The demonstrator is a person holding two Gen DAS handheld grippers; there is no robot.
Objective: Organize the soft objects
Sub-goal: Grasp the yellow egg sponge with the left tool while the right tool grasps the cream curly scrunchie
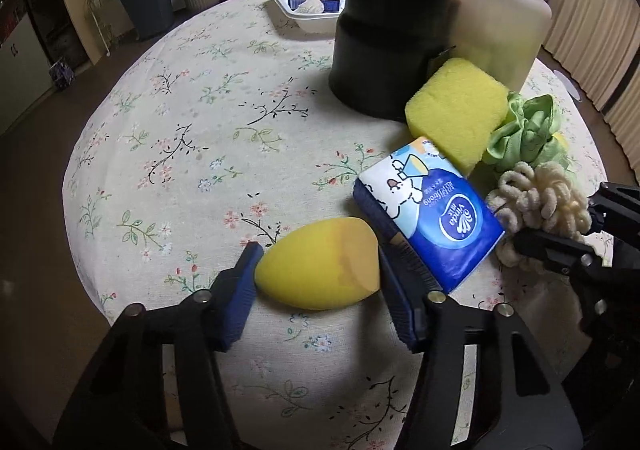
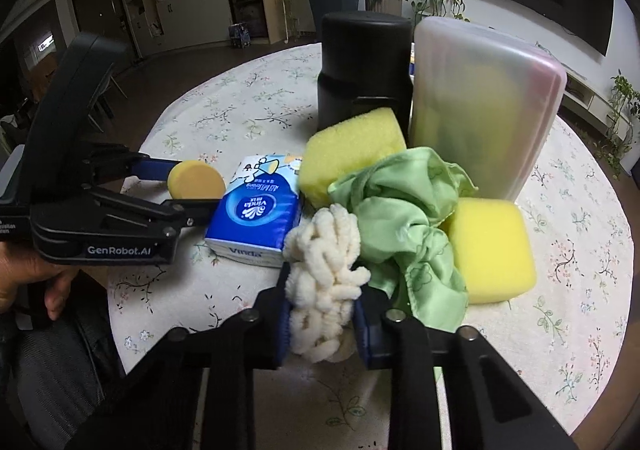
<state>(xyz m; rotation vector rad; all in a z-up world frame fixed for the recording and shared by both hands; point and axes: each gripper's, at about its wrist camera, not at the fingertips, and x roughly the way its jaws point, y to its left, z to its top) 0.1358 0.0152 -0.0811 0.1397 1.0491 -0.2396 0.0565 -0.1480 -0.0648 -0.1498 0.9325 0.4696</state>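
Left gripper [image 1: 318, 270] fingers clamped on yellow egg-shaped sponge [image 1: 320, 264]; tissue pack [image 1: 430, 210] just beyond its right finger. Right gripper [image 2: 320, 310] pinches cream chenille scrunchie [image 2: 324, 270]; green scrunchie [image 2: 404, 226] beside it, sponges beyond

- Two yellow block sponges [image 2: 350, 146] [image 2: 490, 250]
- One yellow egg-shaped sponge [image 1: 318, 264]
- Two tissue packs: one blue [image 1: 430, 210], one in the white tray [image 1: 312, 0]
- Two scrunchies: one green [image 2: 404, 226], one cream [image 2: 324, 278]
- One black canister [image 1: 386, 38]
- One frosted plastic box [image 2: 484, 110]
- One white tray [image 1: 308, 22]
- Two grippers [image 1: 318, 282] [image 2: 320, 330]
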